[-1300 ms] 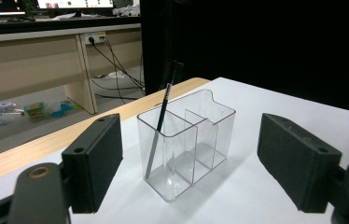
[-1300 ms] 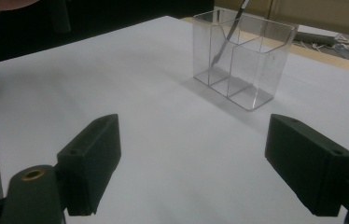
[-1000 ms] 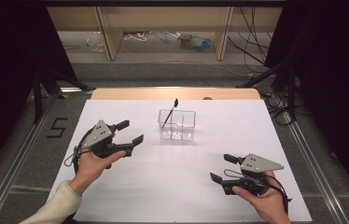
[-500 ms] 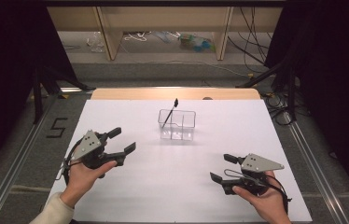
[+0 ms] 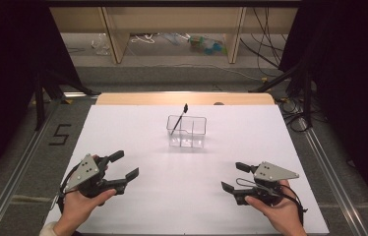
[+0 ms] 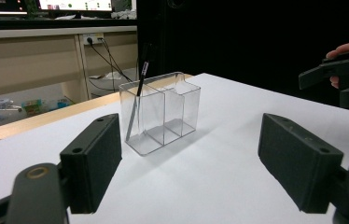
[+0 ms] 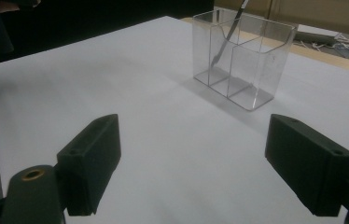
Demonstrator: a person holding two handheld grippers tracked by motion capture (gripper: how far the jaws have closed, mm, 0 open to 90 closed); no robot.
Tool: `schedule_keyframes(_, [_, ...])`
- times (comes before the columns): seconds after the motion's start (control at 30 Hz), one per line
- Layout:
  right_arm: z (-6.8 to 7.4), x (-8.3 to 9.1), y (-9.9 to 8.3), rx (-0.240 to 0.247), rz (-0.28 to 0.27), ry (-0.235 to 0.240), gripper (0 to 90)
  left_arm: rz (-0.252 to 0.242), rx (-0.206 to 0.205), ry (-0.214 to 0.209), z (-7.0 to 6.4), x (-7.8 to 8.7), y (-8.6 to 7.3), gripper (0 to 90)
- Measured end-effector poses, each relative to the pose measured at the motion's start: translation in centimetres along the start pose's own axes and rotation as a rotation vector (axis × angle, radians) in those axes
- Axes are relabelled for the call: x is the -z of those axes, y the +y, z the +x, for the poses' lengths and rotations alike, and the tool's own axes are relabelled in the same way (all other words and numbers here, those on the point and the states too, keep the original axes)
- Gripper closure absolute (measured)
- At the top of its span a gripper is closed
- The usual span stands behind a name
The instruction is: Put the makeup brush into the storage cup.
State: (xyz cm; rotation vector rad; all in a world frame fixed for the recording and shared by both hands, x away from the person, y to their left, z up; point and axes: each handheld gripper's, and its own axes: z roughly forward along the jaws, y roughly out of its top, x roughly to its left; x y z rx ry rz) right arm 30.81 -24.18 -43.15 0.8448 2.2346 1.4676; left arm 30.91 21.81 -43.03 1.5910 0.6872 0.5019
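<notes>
left claw point(image 5: 125, 165): jaws apart, empty, near desk point(image 5: 138, 132) edge
right claw point(image 5: 235, 176): apart, empty
pen point(image 5: 178, 118): leaning in clear organizer point(image 5: 194, 129)
tip: approach slow, pinch pen's upper shaft, lift straight.

Black pen point(image 5: 177, 119) leans inside clear divided holder point(image 5: 192, 133), mid-table.

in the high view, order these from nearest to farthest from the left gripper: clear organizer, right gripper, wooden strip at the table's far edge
1. Clear organizer, ahead and right of the left gripper, mid-table.
2. Right gripper, across the table on the near right.
3. Wooden strip, along the far edge beyond the organizer.
</notes>
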Motion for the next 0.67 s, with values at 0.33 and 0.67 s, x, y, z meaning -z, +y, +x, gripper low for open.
schedule_keyframes(0.33, [-0.26, -0.20, -0.16, -0.009, -0.014, 0.005, 19.6, 0.026, -0.018, -0.003, -0.04, 0.34, -0.39, 21.3])
schedule_keyframes(0.67, [-0.45, -0.27, -0.22, -0.012, -0.017, 0.000, 19.6, 0.047, -0.020, -0.015, -0.24, 0.06, -0.58, 21.2])
